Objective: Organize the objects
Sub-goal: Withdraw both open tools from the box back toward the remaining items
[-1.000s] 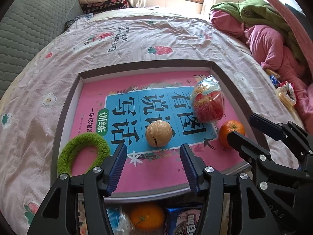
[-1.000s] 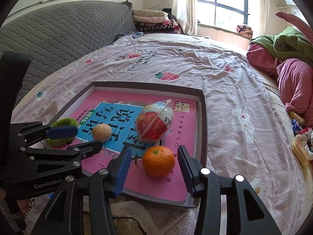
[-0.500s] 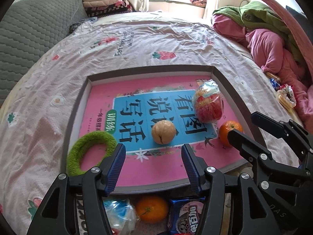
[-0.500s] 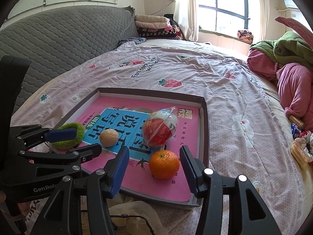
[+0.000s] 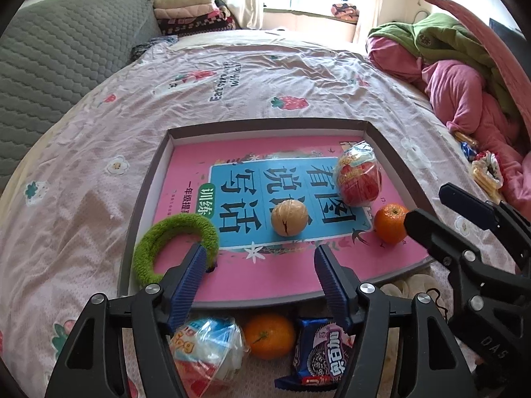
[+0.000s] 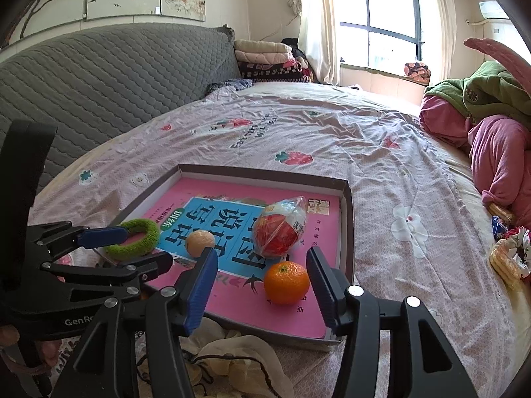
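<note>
A shallow box [image 5: 146, 205] [image 6: 348, 219] with a pink and blue book cover as its floor lies on the bed. In it rest a walnut [image 5: 288, 217] [image 6: 199, 242], a bagged red apple [image 5: 358, 179] [image 6: 278, 232], an orange [image 5: 391, 222] [image 6: 286, 282] and a green fuzzy ring [image 5: 174, 247] [image 6: 136, 238]. My left gripper [image 5: 260, 265] hovers over the box's near edge, its jaws opening, nothing between them. My right gripper [image 6: 262, 275] hangs just short of the orange, jaws opening, pads not touching the fruit.
Below the box's near edge lie a second orange [image 5: 269, 335], a cookie packet [image 5: 320, 355] and a bagged snack [image 5: 202, 348]. A beige cloth [image 6: 232, 355] sits by the box corner. Pink and green bedding [image 5: 464, 99] piles up at right, a grey headboard [image 6: 99, 76] at left.
Both grippers have pulled back and risen a little from the box, and both pairs of jaws have spread wider. The walnut and the orange stay where they were.
</note>
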{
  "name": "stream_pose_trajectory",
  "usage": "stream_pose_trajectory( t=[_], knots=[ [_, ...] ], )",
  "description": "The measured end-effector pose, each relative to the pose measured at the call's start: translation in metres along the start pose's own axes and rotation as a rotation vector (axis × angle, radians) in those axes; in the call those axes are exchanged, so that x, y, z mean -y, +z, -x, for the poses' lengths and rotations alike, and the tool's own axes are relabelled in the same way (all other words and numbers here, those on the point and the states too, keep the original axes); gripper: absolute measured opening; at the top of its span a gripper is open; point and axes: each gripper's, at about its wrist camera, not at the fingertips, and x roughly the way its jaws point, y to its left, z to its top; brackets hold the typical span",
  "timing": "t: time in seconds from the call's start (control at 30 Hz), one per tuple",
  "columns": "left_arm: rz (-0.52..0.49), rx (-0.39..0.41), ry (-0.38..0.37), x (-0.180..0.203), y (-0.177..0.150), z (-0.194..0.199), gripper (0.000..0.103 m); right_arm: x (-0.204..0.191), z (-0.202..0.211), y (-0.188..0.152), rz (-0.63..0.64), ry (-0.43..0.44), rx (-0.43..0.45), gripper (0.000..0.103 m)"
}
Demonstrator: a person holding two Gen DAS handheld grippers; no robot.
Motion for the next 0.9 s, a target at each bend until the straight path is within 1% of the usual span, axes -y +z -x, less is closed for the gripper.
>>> stream_pose_trajectory(
  t=[0.17, 0.3, 0.43, 0.67, 0.9],
  knots=[
    [0.031, 0.012, -0.018, -0.004, -0.006, 0.009, 0.071, -0.002, 0.010, 0.000, 0.002, 0.006, 0.032, 0.056],
    [0.048, 0.038, -0.020, -0.005, -0.009, 0.018, 0.071, -0.006, 0.018, -0.002, 0.017, 0.005, 0.049, 0.059],
    [0.050, 0.057, -0.016, -0.006, -0.009, 0.025, 0.071, -0.008, 0.026, -0.004, 0.023, 0.015, 0.063, 0.059],
    [0.056, 0.080, -0.014, -0.007, -0.015, 0.035, 0.072, -0.012, 0.037, -0.009, 0.037, 0.008, 0.083, 0.061],
    [0.057, 0.091, -0.013, -0.009, -0.018, 0.042, 0.072, -0.014, 0.043, -0.012, 0.041, 0.011, 0.099, 0.062]
  ],
)
